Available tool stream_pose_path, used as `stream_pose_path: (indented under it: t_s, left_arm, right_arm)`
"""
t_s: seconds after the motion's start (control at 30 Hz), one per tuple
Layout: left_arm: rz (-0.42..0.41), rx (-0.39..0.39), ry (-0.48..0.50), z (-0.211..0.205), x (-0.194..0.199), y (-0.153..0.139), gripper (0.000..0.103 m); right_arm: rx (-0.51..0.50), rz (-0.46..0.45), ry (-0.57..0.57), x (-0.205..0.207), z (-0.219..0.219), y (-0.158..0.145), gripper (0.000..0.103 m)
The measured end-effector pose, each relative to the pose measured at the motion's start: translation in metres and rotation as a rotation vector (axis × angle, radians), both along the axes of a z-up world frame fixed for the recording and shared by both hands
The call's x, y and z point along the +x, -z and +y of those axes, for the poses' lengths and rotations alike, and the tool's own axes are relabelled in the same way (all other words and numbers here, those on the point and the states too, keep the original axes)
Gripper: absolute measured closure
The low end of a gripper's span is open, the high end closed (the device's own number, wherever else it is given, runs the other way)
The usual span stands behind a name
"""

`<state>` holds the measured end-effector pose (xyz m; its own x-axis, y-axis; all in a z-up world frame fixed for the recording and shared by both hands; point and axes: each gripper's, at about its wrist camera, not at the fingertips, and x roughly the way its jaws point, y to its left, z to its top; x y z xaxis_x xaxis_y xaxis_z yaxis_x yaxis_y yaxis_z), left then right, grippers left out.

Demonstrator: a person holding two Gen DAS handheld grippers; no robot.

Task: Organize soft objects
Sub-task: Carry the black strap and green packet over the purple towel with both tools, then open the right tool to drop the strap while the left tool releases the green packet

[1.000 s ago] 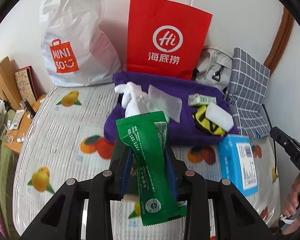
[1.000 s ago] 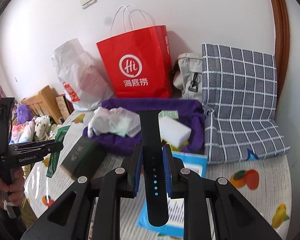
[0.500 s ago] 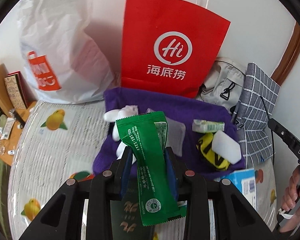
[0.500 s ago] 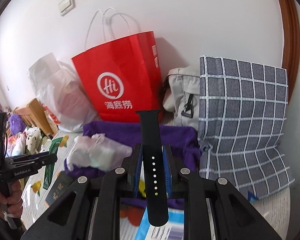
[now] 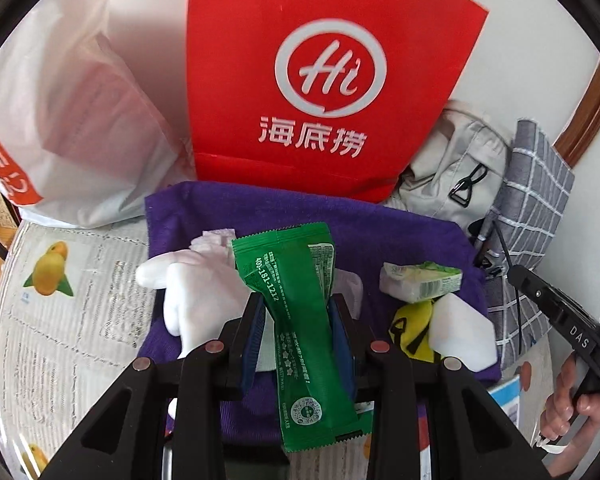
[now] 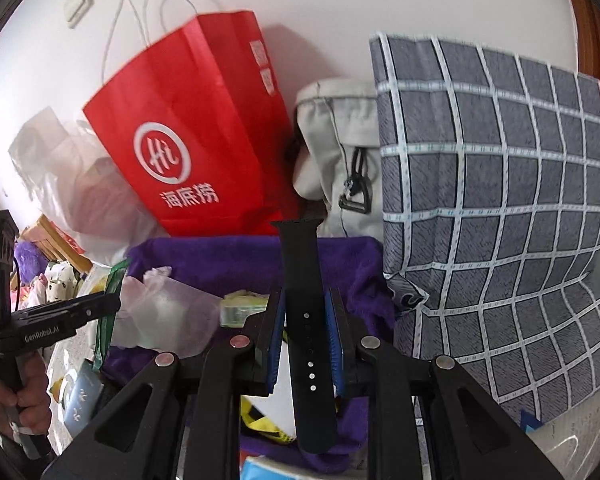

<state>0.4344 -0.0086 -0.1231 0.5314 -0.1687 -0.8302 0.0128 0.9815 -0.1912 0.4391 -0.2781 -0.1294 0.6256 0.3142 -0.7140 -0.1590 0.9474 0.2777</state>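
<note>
Nearest in the left wrist view, the left claw is closed on a long green foil sachet with white print, its blue pads pinching the sachet's waist so both ends stick out free; in the right wrist view the right claw is likewise clamped on a black rubber watch strap with a row of holes, which stands upright between the pads.

Just beyond both claws lies a purple fleece cloth spread on the fruit-printed bedsheet; on it rest a white cotton glove, a small pale green packet, a yellow and black soft item and a white foam block touching that item.

The step in hand looks like carrying both pieces over the cloth to set them among the rest; to do it well, lower each claw until the hanging end of its piece meets the fleece, then release; put the sachet on the bare purple patch between the glove and the packet, and the strap on open cloth to the right, so nothing lands on top of another item; let go one claw at a time, since the two hands are close.

Farthest back, a red paper carrier bag with a white logo stands against the wall; a white plastic shopping bag sits to its left, a beige fabric bag and a grey checked pillow to its right.
</note>
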Motion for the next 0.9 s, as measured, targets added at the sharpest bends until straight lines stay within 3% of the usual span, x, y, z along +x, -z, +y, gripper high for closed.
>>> stream_pose_path:
  t_s: [0.4,0.63,0.73,0.83,0.9]
  left_arm:
    - [0.040,0.026,0.015,0.004,0.014,0.018,0.071]
    - [0.064,-0.015,0.014,0.007,0.021,0.028,0.069]
    - [0.062,-0.026,0.024,0.003,0.022,0.030,0.069]
    - [0.066,-0.024,0.037,-0.002,0.023,0.031,0.066]
    - [0.080,-0.032,0.037,-0.004,0.024,0.031,0.057]
  right_arm:
    - [0.033,0.107,0.006,0.024,-0.002,0.044,0.082]
    - [0.057,0.167,-0.015,0.031,-0.001,0.059,0.082]
    - [0.050,0.152,-0.021,0.029,0.001,0.056,0.081]
    - [0.040,0.140,-0.032,0.027,0.002,0.051,0.074]
    - [0.045,0.126,-0.030,0.024,0.000,0.045,0.068]
